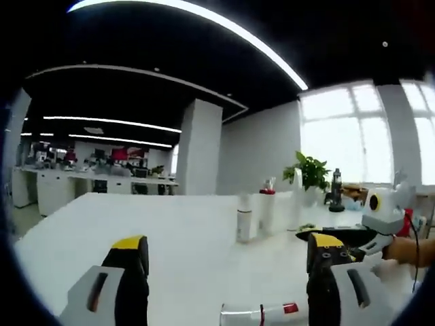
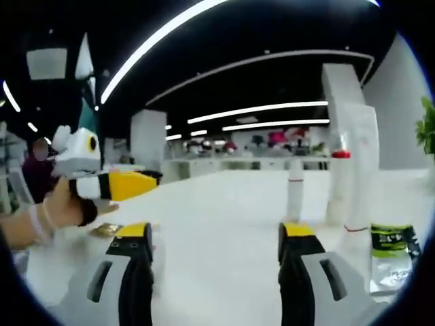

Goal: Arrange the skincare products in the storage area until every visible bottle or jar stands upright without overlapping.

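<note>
My left gripper [image 1: 228, 244] is open over the white table [image 1: 170, 231], and a white tube with a red band [image 1: 262, 314] lies on its side low between the jaws. Beyond stand a short white bottle [image 1: 244, 219] and a red-capped white bottle [image 1: 267, 207], both upright. My right gripper [image 2: 215, 231] is open with nothing in it. Ahead of it stand a slim white bottle [image 2: 294, 190], the red-capped bottle [image 2: 340, 187] and a tall pale container [image 2: 361, 163]. A green-and-black labelled jar [image 2: 391, 261] stands at the right. The left gripper [image 2: 146, 180] reaches in from the left.
A potted plant [image 1: 311, 170] and a dark bottle [image 1: 336, 190] stand at the table's far right. The right gripper [image 1: 309, 232] and the hand [image 1: 408, 251] holding it come in from the right. A small gold item [image 2: 105, 231] lies near the hand [image 2: 54, 210]. Office desks sit behind.
</note>
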